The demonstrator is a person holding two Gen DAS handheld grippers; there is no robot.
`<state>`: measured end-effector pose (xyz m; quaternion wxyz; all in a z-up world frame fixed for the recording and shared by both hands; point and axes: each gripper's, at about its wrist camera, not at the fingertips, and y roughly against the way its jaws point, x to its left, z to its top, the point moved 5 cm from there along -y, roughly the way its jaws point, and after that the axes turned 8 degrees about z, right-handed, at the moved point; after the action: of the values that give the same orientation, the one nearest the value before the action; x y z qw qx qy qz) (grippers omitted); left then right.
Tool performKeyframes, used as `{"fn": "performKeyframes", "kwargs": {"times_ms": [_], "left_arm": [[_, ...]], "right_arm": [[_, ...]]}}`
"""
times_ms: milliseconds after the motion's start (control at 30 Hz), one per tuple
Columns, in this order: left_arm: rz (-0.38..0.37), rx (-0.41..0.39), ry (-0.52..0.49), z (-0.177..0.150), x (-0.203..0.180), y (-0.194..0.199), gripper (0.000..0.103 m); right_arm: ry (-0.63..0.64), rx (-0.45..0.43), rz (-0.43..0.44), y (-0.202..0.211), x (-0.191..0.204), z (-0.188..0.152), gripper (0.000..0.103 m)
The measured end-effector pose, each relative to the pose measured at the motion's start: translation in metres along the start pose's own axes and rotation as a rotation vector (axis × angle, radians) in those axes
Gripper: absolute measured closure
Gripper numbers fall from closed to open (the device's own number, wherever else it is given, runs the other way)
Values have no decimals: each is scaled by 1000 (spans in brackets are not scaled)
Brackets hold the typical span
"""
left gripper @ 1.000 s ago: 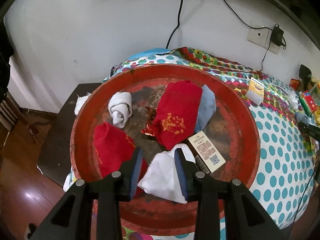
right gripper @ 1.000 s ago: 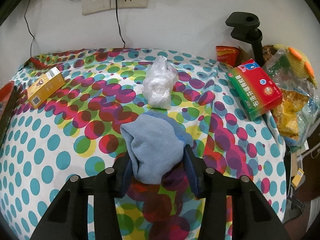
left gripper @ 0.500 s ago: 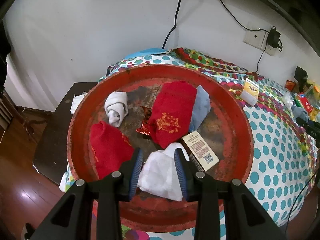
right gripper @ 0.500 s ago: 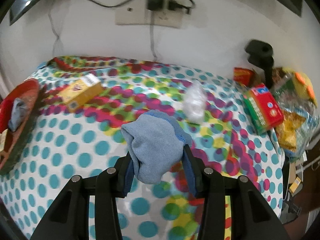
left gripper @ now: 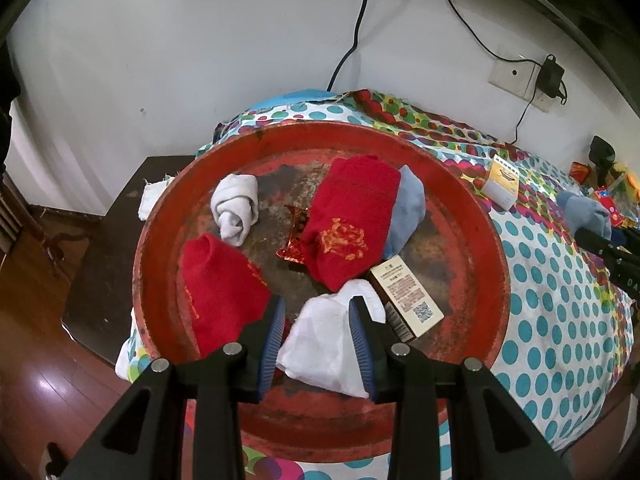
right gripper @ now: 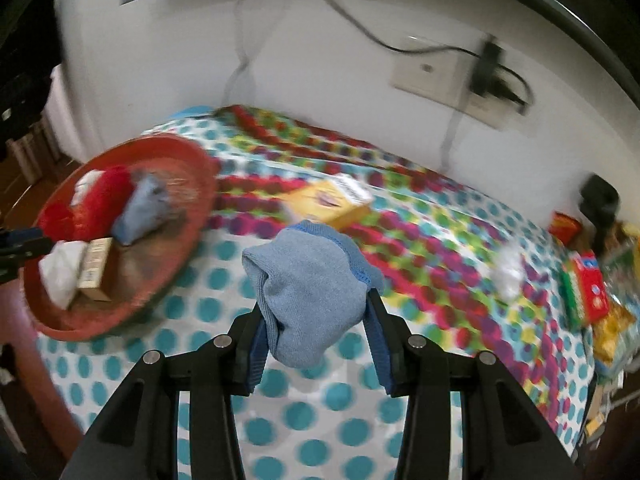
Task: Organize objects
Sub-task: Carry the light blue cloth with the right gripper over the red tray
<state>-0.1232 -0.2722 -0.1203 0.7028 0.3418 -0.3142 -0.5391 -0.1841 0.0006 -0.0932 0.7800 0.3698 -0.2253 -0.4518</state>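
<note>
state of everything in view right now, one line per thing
left tongs: closed on the white cloth
white cloth: crumpled, gripped over the red tray
right tongs: closed on the blue sock
blue sock: bunched, held off the spotted cover
red tray: holding socks and a box
rolled white sock: rolled up, lying in the tray
yellow box: closed, lying flat on the cover
charger: plugged into the wall socket

Socks [left gripper: 352, 220] and box [left gripper: 408, 300] in tray [left gripper: 472, 216]

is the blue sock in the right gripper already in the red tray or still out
Out. The blue sock is clamped in the right gripper above the dotted cloth, beside the red tray.
</note>
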Motion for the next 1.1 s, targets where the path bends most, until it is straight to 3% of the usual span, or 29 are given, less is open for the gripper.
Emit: {"fn": "performKeyframes", "kwargs": {"times_ms": [400,633,1100], "left_arm": [[8,2,43,0,18,-3,69],[2,9,57,0,24,-6,69],[13,4,63,0,31,-4,69]], "right_arm": [[133,-3,110,-4,95,35,62],[171,19,121,-16,128,42,62],[193,95,107,-52,151,33,62]]}}
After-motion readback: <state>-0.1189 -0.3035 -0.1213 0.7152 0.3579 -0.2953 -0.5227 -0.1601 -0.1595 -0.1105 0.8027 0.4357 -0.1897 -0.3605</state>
